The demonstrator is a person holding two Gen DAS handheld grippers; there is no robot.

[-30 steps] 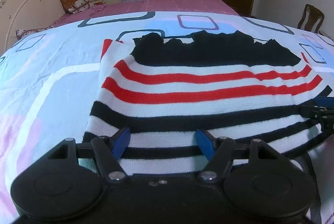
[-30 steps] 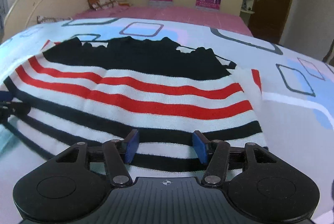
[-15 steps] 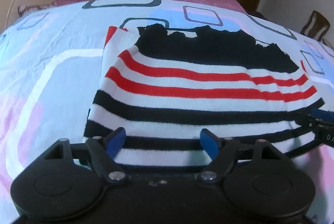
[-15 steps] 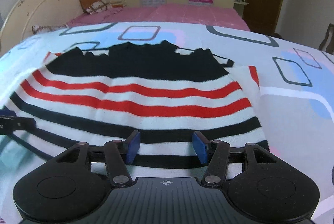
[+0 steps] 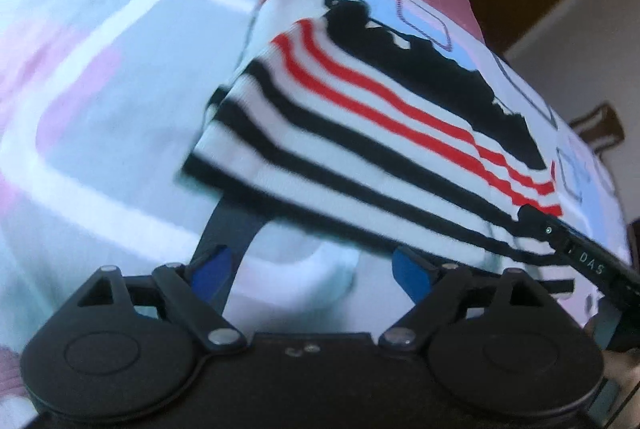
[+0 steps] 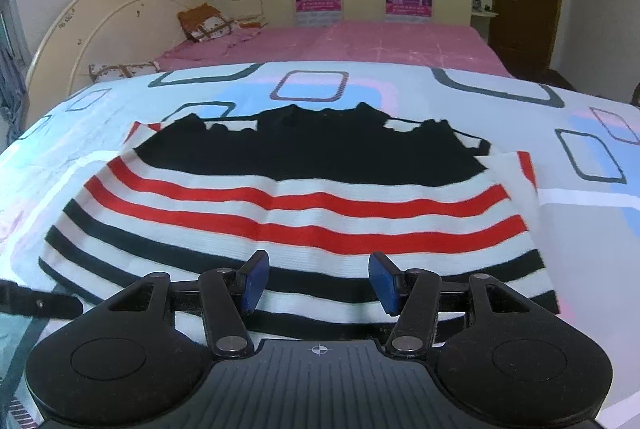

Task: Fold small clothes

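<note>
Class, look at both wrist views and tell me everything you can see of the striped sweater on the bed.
The sweater looks knitted: white with black stripes along the near hem, two red stripes across the middle and a solid black band at the far edge, which looks jagged. It lies folded and mostly flat on the patterned bedcover, a white and red layer showing beneath at both far corners. Its near hem lies between the right gripper's open blue pads; whether they touch it is unclear.

Left view motion-blurred, sweater [image 5: 360,133] near hem smeared, right claw [image 5: 576,257] cut off by edge
</note>
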